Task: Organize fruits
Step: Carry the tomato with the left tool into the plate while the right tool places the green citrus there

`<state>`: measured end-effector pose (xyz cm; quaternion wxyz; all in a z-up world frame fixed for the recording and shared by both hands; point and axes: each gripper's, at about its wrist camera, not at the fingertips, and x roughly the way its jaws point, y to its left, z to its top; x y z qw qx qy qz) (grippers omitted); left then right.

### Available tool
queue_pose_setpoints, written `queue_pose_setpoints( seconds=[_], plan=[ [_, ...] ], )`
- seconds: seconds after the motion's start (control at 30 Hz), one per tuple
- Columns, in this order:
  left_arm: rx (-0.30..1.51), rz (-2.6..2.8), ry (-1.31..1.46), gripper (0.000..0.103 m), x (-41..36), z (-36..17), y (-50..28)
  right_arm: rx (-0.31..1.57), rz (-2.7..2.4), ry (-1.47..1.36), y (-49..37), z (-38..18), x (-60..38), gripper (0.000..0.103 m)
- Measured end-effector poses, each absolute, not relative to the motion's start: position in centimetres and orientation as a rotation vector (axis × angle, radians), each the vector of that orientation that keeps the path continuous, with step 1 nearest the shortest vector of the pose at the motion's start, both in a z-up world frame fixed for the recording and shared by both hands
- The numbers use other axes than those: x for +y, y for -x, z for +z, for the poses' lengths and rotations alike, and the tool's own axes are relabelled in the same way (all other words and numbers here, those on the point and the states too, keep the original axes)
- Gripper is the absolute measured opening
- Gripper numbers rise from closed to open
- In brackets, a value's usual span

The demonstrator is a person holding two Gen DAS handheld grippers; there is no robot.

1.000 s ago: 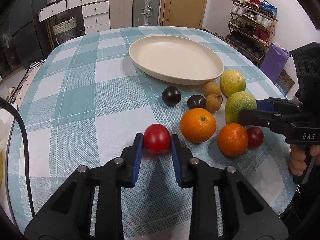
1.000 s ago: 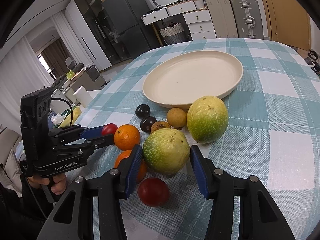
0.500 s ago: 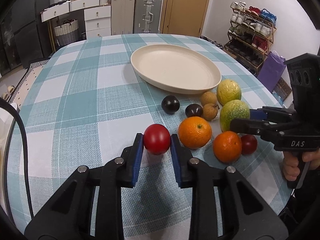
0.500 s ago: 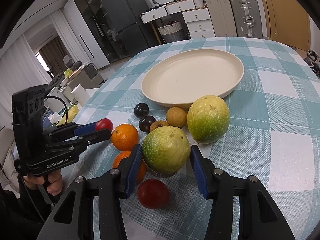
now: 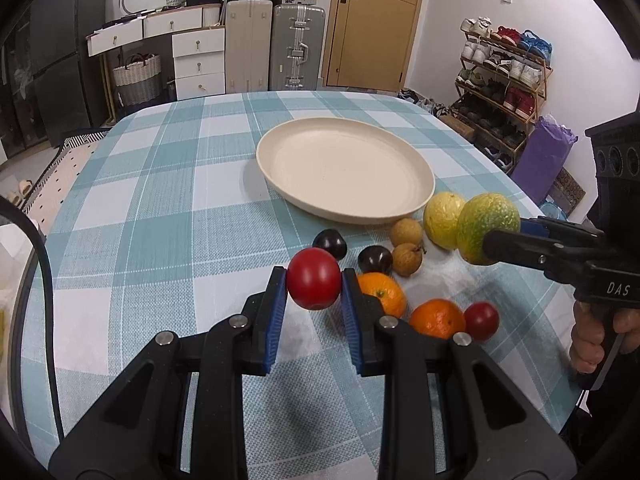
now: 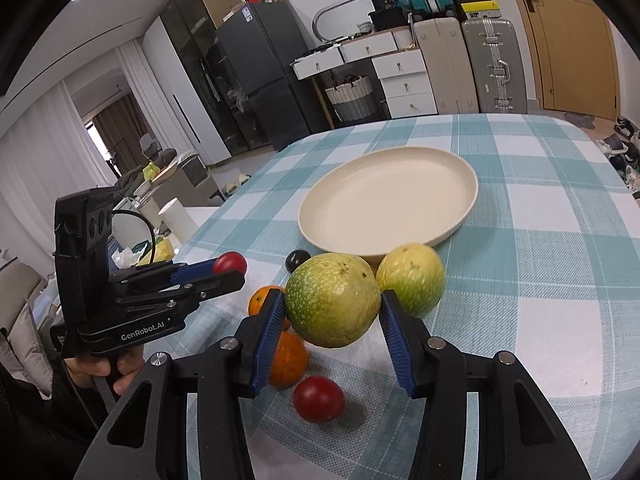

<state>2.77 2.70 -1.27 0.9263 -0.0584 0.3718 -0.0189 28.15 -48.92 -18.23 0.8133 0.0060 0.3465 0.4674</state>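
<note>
L gripper [image 5: 314, 284] fingers clamp small glossy red tomato [image 5: 313, 279] above surface's near edge; soft, slippery. R gripper [image 6: 333, 316] pinches green-yellow round fruit [image 6: 333, 300] mid-girth, prob. lifted; heavier, firm.

the cream plate [image 5: 416, 196] lies bare, and the checked tablecloth [image 5: 160, 216] to its left and beyond it is open, so a way in from that side is free. along the plate's near rim stand a yellow-green fruit [image 5: 442, 220], two small brown fruits [image 5: 406, 246] and two dark plums [image 5: 352, 250], crowding a straight approach. nearer still, two oranges [image 5: 408, 304] and a red fruit [image 5: 482, 320] fill the cloth between the grippers.
</note>
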Motion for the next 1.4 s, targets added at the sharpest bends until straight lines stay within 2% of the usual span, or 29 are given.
queue_pose_setpoints(
  seconds=[0.67, 1.4],
  plan=[
    [0.7, -0.076, 0.114, 0.024, 1.1, 0.8, -7.2, 0.697, 0.93, -0.013, -31.7, -16.3, -48.0, 0.049],
    [0.733, -0.06, 0.12, 0.024, 1.3, -1.4, -13.7, 0.763, 0.851, 0.053, -36.4, -18.3, -44.8, 0.05]
  ],
)
